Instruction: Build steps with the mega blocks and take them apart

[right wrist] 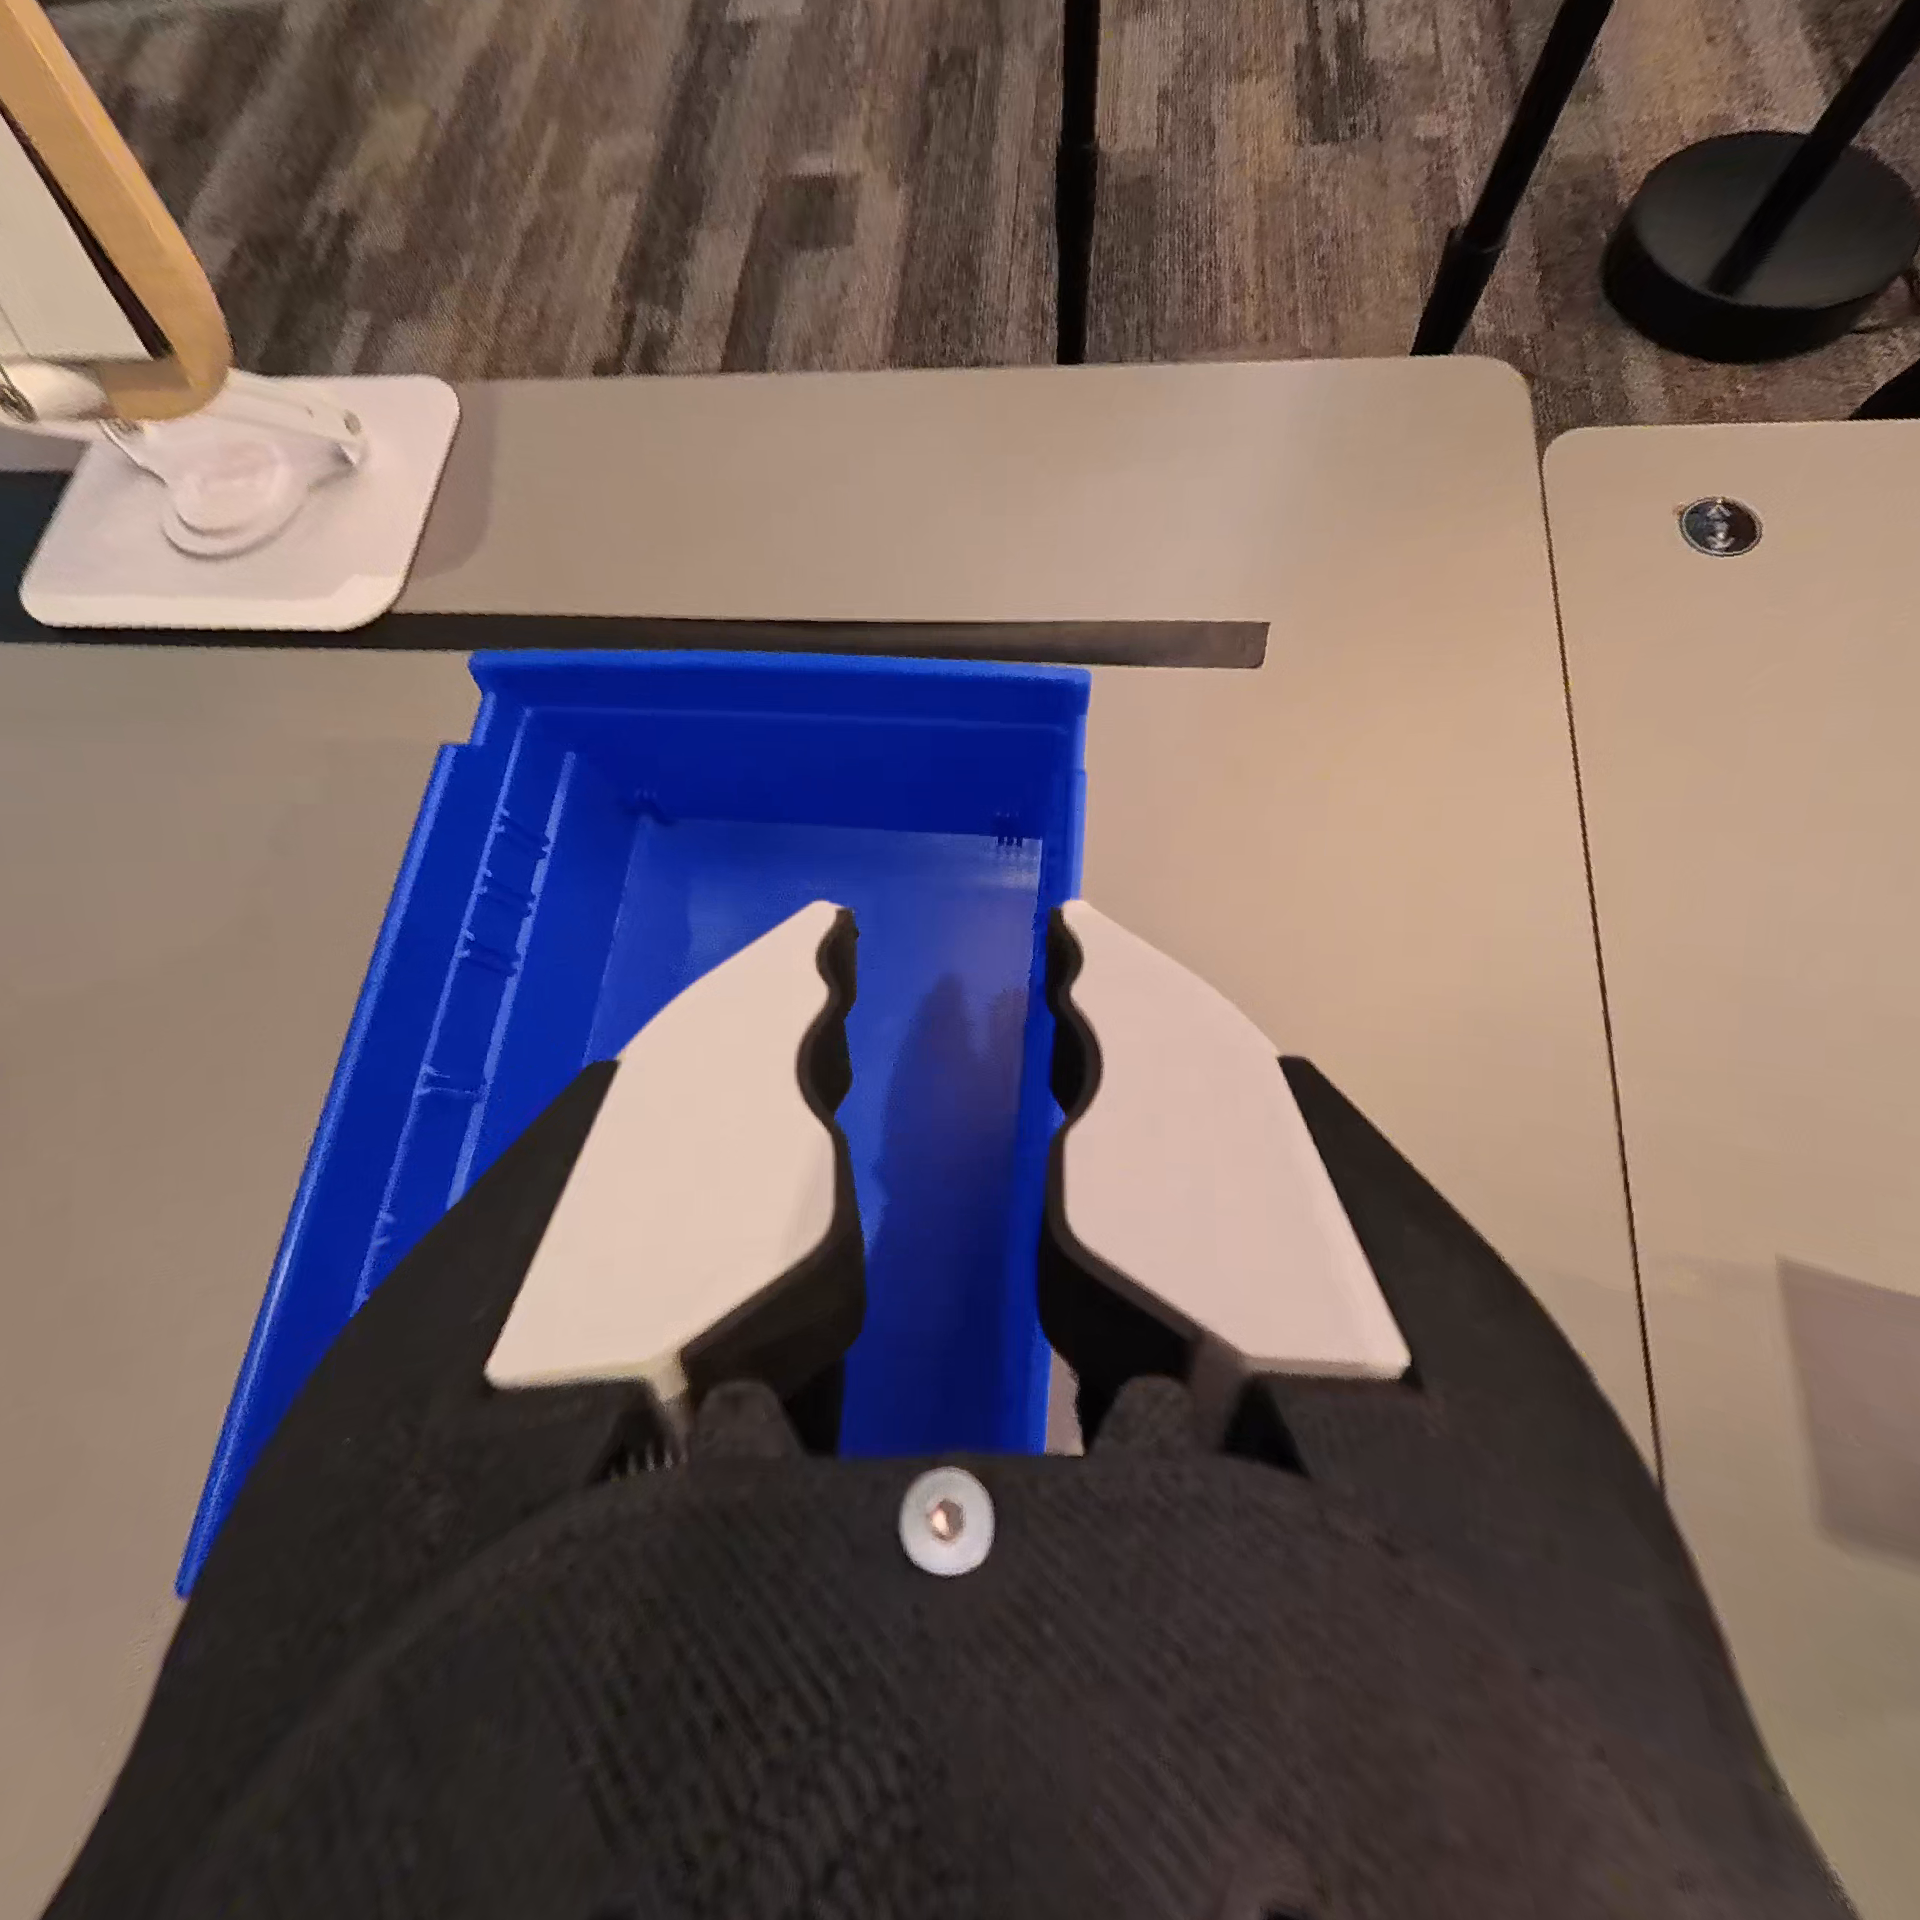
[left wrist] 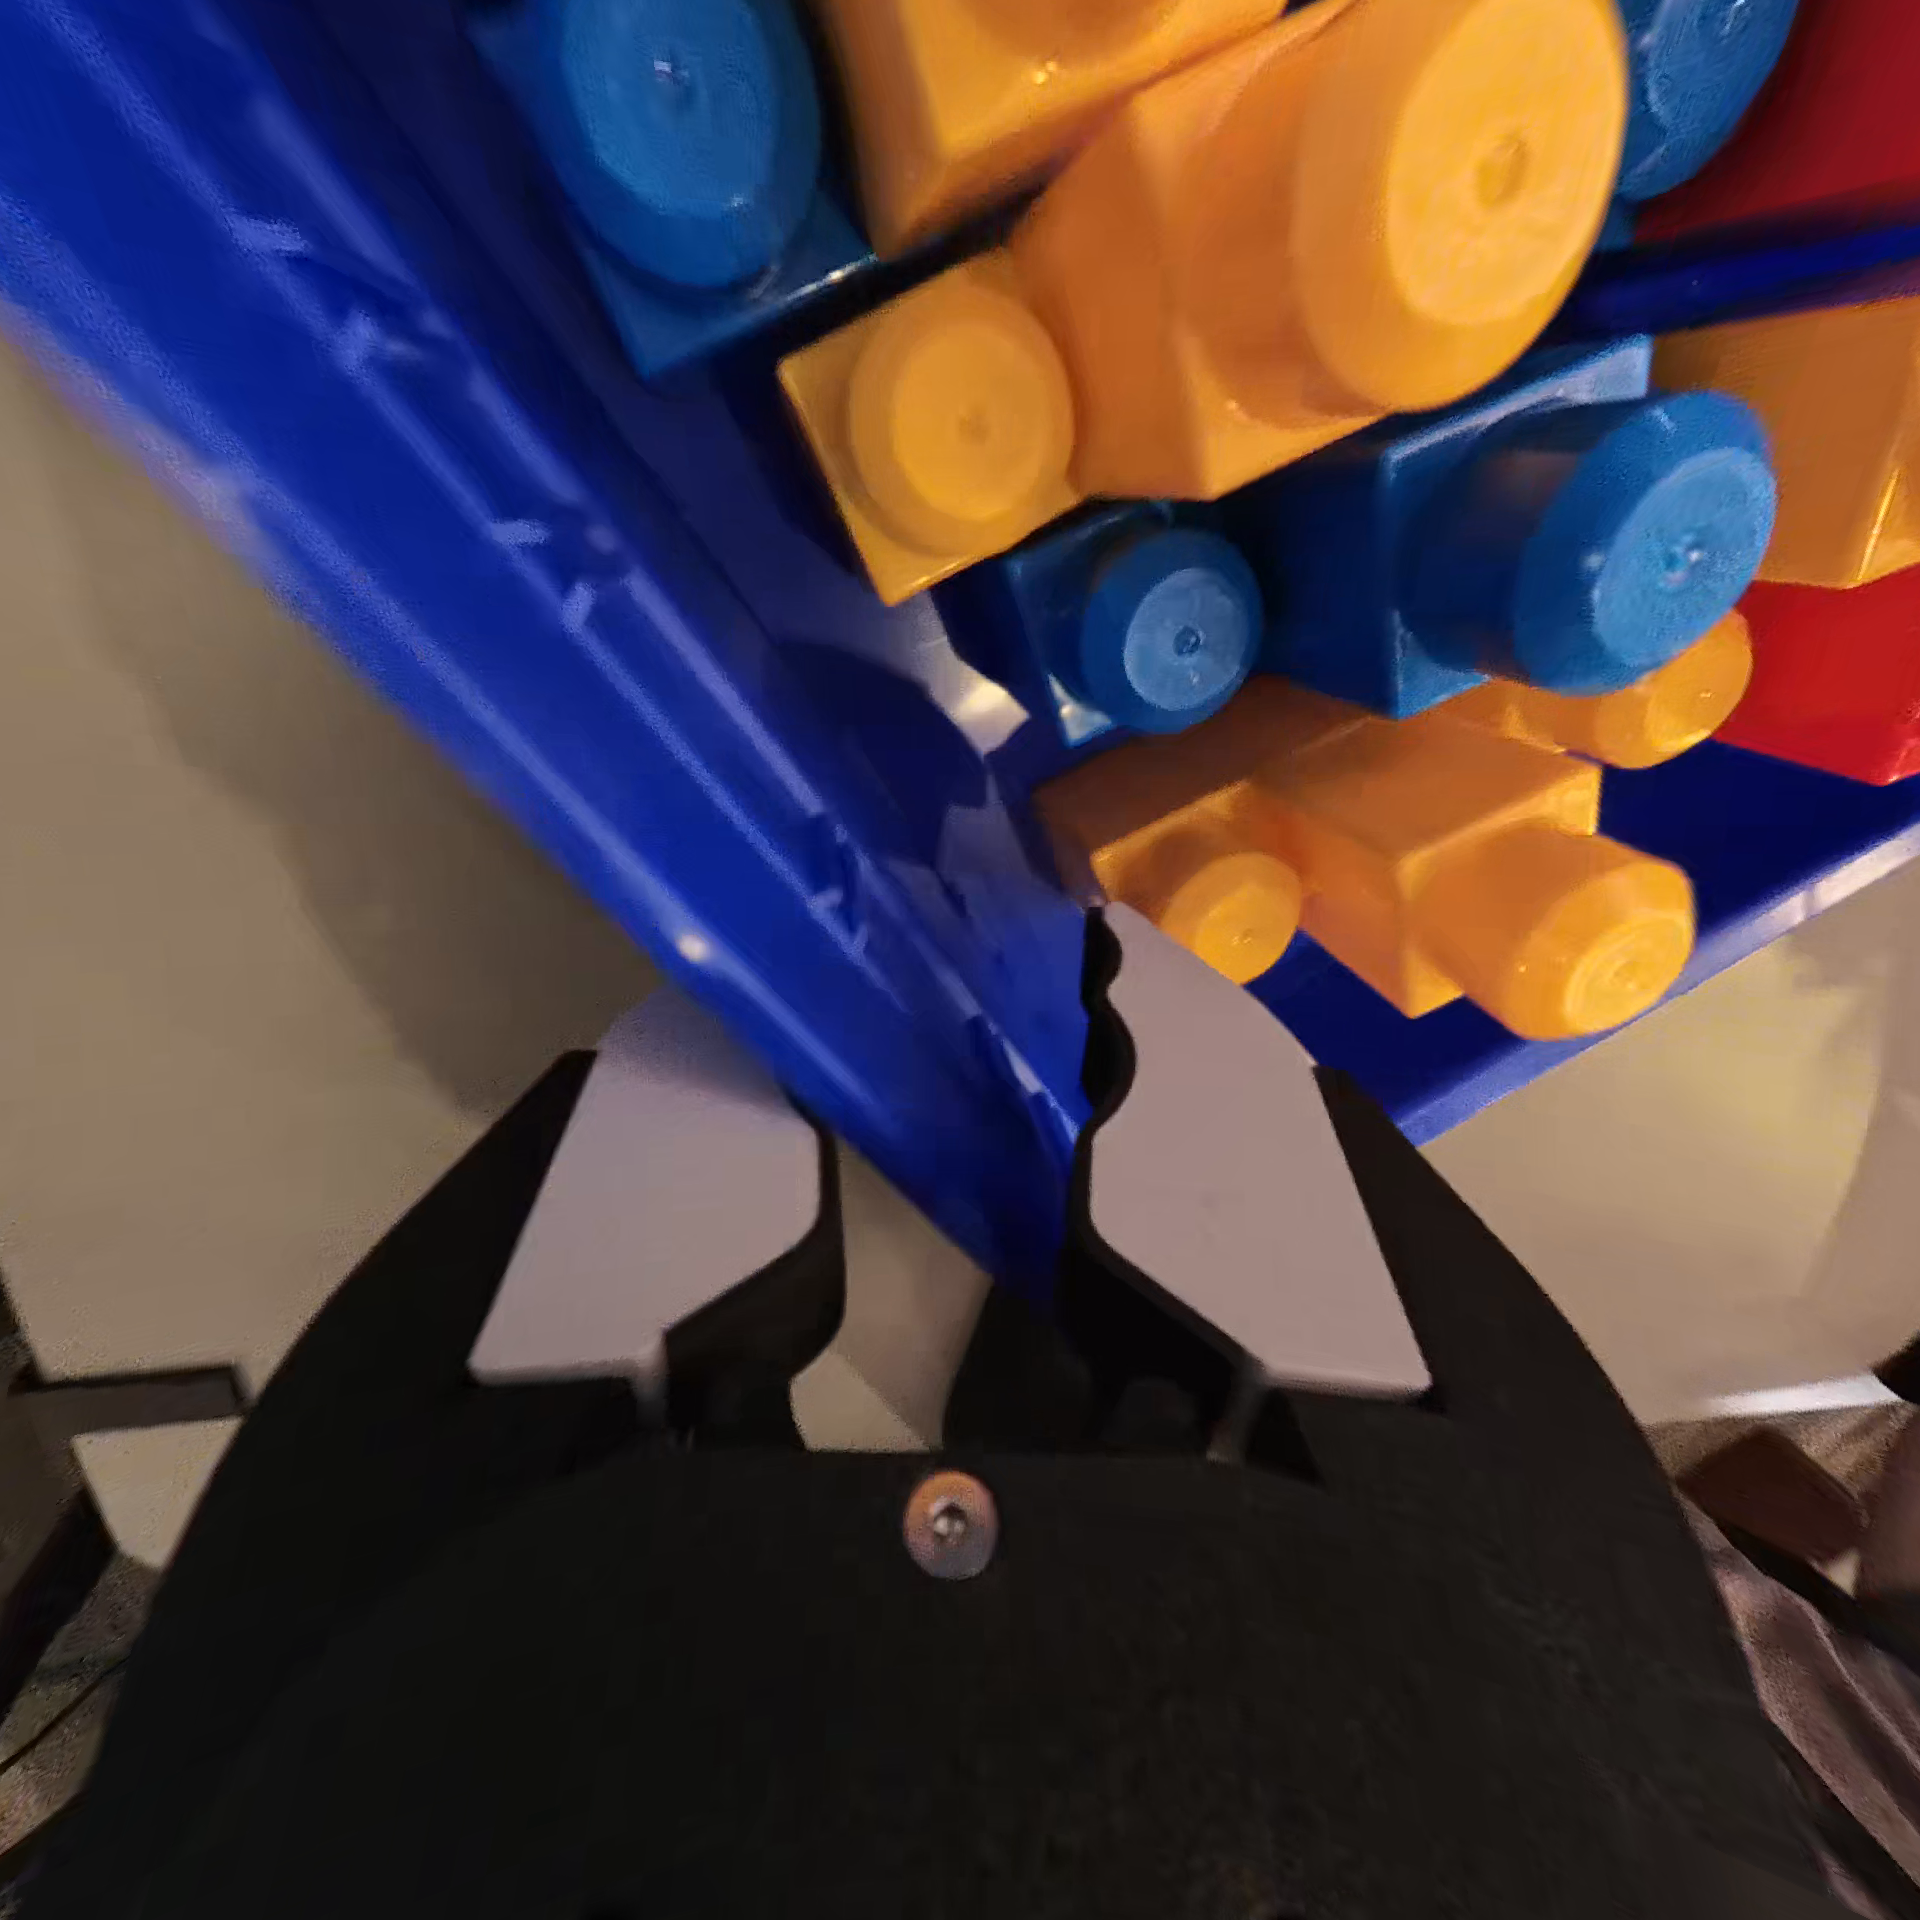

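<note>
In the left wrist view a blue bin (left wrist: pixel 499 582) is tilted and fills the upper frame. My left gripper (left wrist: pixel 904 977) is shut on its side wall near a corner, with one finger outside and the other finger (left wrist: pixel 1195 1143) inside. Orange blocks (left wrist: pixel 1299 260), blue blocks (left wrist: pixel 1590 551) and a red block (left wrist: pixel 1839 675) are piled loose in it. In the right wrist view my right gripper (right wrist: pixel 951 920) is open and empty just above an empty blue bin (right wrist: pixel 779 691) that lies flat on the grey table (right wrist: pixel 1299 935). Its right finger (right wrist: pixel 1174 1122) is over that bin's right wall.
A white stand base (right wrist: pixel 239 509) with a gold arm (right wrist: pixel 125 208) sits at the table's back left. A black slot (right wrist: pixel 831 634) runs behind the empty bin. A second tabletop (right wrist: pixel 1766 935) adjoins on the right. Black poles and a round black base (right wrist: pixel 1756 239) stand on the floor beyond. Spacing between my two grippers at the tips: around 85 cm. The black slot (right wrist: pixel 831 634) is about 30 cm from my right fingertips.
</note>
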`<state>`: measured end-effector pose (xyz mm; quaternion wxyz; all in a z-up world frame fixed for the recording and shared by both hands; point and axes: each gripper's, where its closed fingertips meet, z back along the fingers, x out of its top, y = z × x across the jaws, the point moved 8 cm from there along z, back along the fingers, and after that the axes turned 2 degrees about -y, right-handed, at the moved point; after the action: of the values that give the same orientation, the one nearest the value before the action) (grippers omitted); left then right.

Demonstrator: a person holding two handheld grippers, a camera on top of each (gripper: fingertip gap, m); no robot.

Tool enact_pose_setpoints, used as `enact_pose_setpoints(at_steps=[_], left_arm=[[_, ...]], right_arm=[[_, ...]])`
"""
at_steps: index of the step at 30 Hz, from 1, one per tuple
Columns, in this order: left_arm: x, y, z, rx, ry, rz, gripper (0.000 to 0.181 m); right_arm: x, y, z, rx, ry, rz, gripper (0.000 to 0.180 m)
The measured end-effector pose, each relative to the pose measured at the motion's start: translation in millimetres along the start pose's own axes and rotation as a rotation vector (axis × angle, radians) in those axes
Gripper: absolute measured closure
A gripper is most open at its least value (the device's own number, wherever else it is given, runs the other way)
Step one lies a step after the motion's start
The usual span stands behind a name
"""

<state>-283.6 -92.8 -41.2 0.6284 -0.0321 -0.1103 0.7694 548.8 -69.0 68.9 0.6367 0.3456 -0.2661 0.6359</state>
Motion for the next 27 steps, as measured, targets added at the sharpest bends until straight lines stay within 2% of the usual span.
enact_pose_setpoints(at_steps=[5,8,22,27], left_arm=[[9.8,7.3,-2.3,0.054,-0.006,-0.025,0.144],[18.3,15.1,-2.1,0.067,-0.044,-0.036,0.156],[48.7,2.2,-8.2,0.018,-0.054,-0.395,0.154],[68.9,5.0,-12.5,0.084,-0.168,-0.473,0.161]], right_arm=[[0.8,21.0,-16.2,0.001,0.06,0.094,0.143],[-0.9,29.3,-25.2,-0.012,0.098,0.138,0.142],[-13.6,34.4,-45.5,-0.05,0.214,0.202,0.142],[-17.9,38.4,-51.3,-0.047,0.25,0.233,0.143]])
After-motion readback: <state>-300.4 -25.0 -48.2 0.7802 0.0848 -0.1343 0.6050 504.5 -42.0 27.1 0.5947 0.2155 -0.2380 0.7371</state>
